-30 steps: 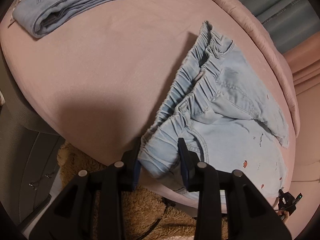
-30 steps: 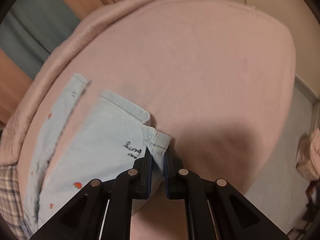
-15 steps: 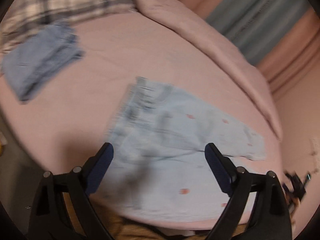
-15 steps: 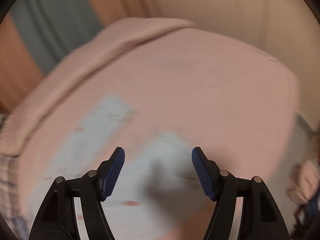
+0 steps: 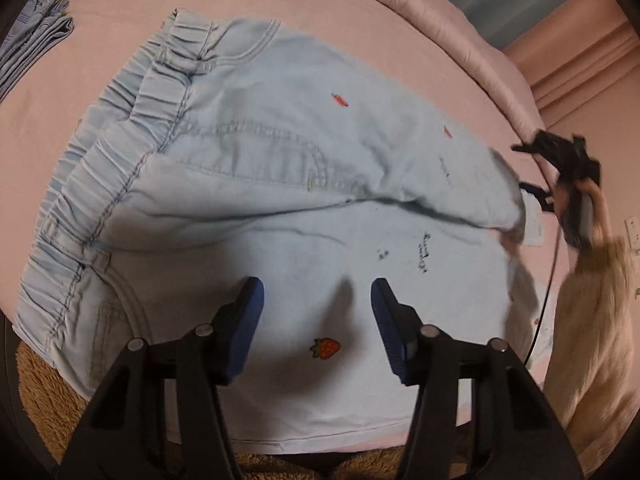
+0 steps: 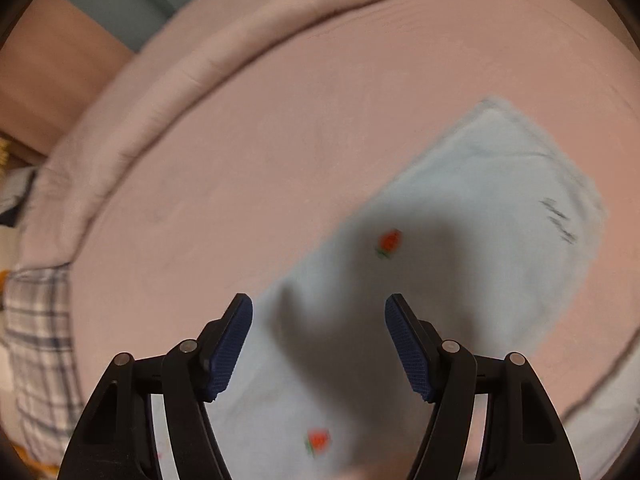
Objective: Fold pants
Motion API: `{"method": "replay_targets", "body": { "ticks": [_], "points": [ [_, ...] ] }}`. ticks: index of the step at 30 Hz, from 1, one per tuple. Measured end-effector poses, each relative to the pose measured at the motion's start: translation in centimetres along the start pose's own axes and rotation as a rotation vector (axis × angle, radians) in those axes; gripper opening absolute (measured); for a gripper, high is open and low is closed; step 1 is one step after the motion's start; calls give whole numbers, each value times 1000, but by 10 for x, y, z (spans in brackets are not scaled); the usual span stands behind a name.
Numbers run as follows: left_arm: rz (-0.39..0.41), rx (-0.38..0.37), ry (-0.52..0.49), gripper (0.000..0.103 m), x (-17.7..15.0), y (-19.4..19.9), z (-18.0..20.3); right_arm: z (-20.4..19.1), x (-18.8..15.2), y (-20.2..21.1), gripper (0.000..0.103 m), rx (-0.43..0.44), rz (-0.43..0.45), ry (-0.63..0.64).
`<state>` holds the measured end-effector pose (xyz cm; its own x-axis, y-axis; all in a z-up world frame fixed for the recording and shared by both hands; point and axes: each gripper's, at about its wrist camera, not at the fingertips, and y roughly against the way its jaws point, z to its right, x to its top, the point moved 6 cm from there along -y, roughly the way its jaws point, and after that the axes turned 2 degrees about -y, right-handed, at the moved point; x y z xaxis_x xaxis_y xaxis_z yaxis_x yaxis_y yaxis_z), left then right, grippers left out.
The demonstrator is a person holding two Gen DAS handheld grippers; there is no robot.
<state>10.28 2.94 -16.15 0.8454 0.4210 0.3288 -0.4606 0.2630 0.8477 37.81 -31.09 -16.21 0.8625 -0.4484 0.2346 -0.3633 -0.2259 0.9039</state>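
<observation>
Hovering over pants (image 5: 280, 184) spread on bed (image 5: 360, 12): left gripper (image 5: 316, 316), right gripper (image 6: 318, 344) both released, empty. Next: pinch waistband and hem, fold evenly, avoid bunching.

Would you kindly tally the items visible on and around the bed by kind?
Light blue pants spread on the bed: 1
Folded darker blue garment: 1
Plaid pillow: 1
Open tongs: 2, left and right
Total: 5
</observation>
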Motion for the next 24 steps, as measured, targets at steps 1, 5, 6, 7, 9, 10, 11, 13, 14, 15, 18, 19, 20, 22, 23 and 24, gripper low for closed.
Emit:
{"method": "replay_targets", "body": {
  "ticks": [1, 5, 6, 7, 9, 10, 11, 13, 14, 15, 18, 19, 20, 22, 23, 24],
  "points": [
    [5, 1, 1, 55, 0, 1, 0, 0, 5, -10, 68, -32, -4, -10],
    [12, -1, 12, 57, 0, 0, -4, 5, 9, -28, 56, -90, 21, -44],
    [10, 1, 13, 57, 1, 0, -4, 8, 10, -28, 45, -113, 47, -48],
    [12, 0, 14, 58, -4, 3, -4, 9, 12, -27, 36, -131, 64, -48],
    [11, -4, 22, 59, -4, 3, -4, 12, 12, -26, 8, -106, 78, -37],
    [8, -6, 32, 60, -1, -2, -2, 14, 10, -23, 6, -79, 77, -47],
    [5, -11, 39, 61, 0, 0, -6, 18, 7, -15, 3, -34, 75, -63],
    [4, -23, 57, 64, 5, 5, -4, 24, 1, 7, 3, 53, 109, -72],
    [15, -29, 66, 69, 9, 9, -3, 27, -5, 28, 3, 106, 141, -55],
    [30, -32, 73, 71, 14, 15, -2, 36, -11, 46, 3, 142, 170, -37],
    [96, -31, 79, 84, 31, 31, 5, 54, -42, 109, 3, 259, 271, 17],
    [125, -40, 82, 86, 38, 37, 10, 63, -56, 128, 3, 295, 300, 20],
    [143, -52, 85, 88, 43, 40, 14, 71, -70, 141, 3, 310, 321, 34],
    [155, -78, 91, 88, 55, 41, 23, 81, -87, 150, 3, 319, 352, 44],
    [158, -97, 92, 88, 62, 39, 29, 85, -87, 146, 3, 316, 353, 44],
    [162, -112, 94, 88, 70, 36, 33, 94, -100, 146, 3, 317, 352, 38]
  ]
}}
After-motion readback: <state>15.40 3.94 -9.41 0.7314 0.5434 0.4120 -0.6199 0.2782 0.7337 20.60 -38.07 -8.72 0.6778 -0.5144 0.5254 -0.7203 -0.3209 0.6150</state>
